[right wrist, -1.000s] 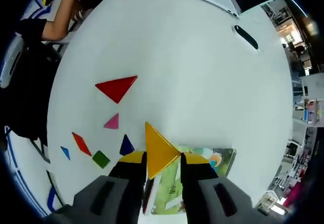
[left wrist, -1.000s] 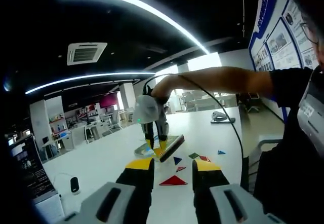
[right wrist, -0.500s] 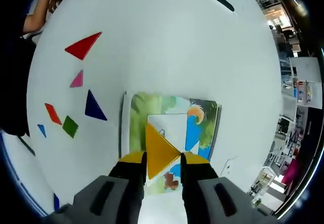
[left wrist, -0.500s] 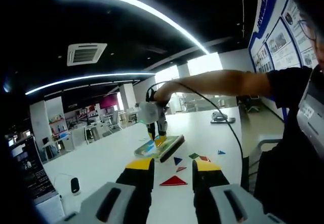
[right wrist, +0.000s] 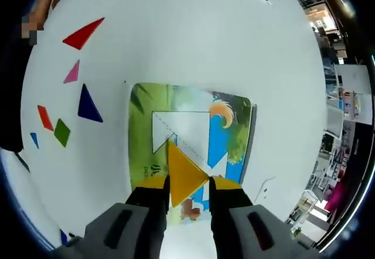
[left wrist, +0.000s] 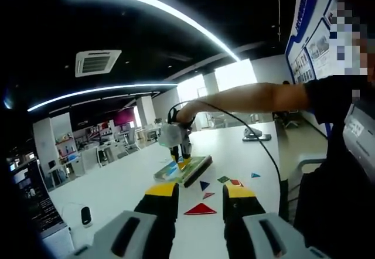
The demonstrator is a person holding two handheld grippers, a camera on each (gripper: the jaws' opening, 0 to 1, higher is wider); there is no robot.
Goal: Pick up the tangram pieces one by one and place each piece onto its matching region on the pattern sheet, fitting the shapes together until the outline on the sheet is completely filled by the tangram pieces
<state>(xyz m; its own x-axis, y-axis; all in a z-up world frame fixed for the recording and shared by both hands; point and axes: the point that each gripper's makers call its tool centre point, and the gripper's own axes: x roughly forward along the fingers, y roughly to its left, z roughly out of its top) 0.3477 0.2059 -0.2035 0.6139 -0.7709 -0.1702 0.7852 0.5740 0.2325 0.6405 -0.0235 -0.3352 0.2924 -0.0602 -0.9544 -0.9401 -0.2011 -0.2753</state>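
- Your right gripper (right wrist: 188,184) is clamped on the yellow triangle (right wrist: 183,172), holding it just above the pattern sheet (right wrist: 139,130), its tip at the white outline (right wrist: 186,131) in the sheet's middle.
- Your left gripper (left wrist: 199,192) hangs over the near part of the white table (left wrist: 117,183) with its jaws apart and nothing between them.
- The loose pieces lie on the table left of the sheet in the right gripper view: a red triangle (right wrist: 82,33), a pink triangle (right wrist: 72,72), a dark blue triangle (right wrist: 88,105), a red parallelogram (right wrist: 45,117), a green square (right wrist: 61,132) and a small blue triangle (right wrist: 34,140).
- Around you is an open office: long ceiling light strips (left wrist: 152,4), a ceiling air vent (left wrist: 96,62), posters on a blue wall (left wrist: 307,48) to the right, and desks and shelves (left wrist: 99,147) far left.
- A black mouse-like object (left wrist: 86,214) lies near the table's left edge.
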